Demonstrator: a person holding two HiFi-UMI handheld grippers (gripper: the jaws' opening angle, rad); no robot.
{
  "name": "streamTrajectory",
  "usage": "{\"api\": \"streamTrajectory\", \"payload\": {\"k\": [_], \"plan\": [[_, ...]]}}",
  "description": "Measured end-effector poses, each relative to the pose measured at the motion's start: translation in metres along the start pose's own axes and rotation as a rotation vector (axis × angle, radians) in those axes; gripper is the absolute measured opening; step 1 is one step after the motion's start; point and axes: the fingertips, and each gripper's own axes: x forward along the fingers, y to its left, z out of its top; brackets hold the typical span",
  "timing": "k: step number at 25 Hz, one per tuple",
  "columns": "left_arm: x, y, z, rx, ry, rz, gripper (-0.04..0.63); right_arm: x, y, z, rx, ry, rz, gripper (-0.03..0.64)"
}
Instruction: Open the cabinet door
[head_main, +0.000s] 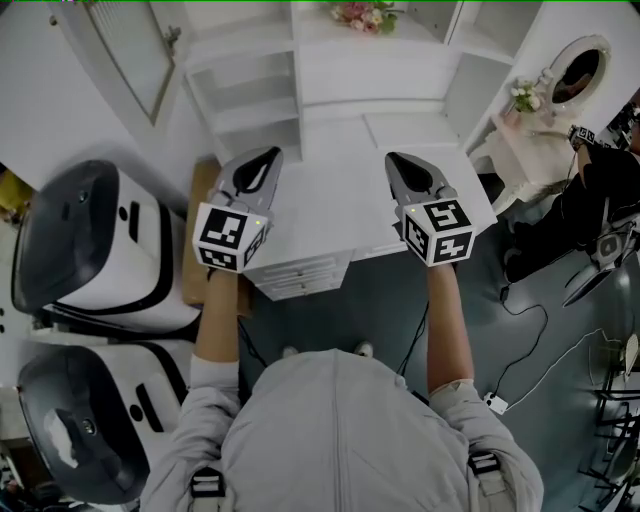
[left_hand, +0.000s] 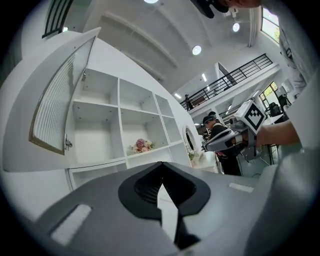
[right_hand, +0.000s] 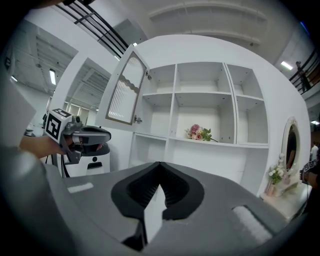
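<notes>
The left gripper (head_main: 258, 165) and the right gripper (head_main: 398, 168) were both closed, jaws together, and they held and touched nothing. They were side by side over the white desk (head_main: 330, 205). The cabinet door (head_main: 125, 55) stood open, swung to the left, well apart from both grippers, nearer to the left one.

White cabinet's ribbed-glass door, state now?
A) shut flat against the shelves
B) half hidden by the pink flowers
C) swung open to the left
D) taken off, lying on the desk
C: the white-framed ribbed-glass cabinet door stands swung out to the left on its hinges, which bares the white upper-left shelves behind it.
</notes>
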Motion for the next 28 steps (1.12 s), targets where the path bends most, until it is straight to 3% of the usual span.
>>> {"api": "streamTrajectory", "payload": {"k": [28], "plan": [[0.003, -0.020, -0.020, 0.029, 0.028, -0.041, 0.017, -0.002, 0.006, -0.013, -0.022, 0.033, -0.017, 0.000]]}}
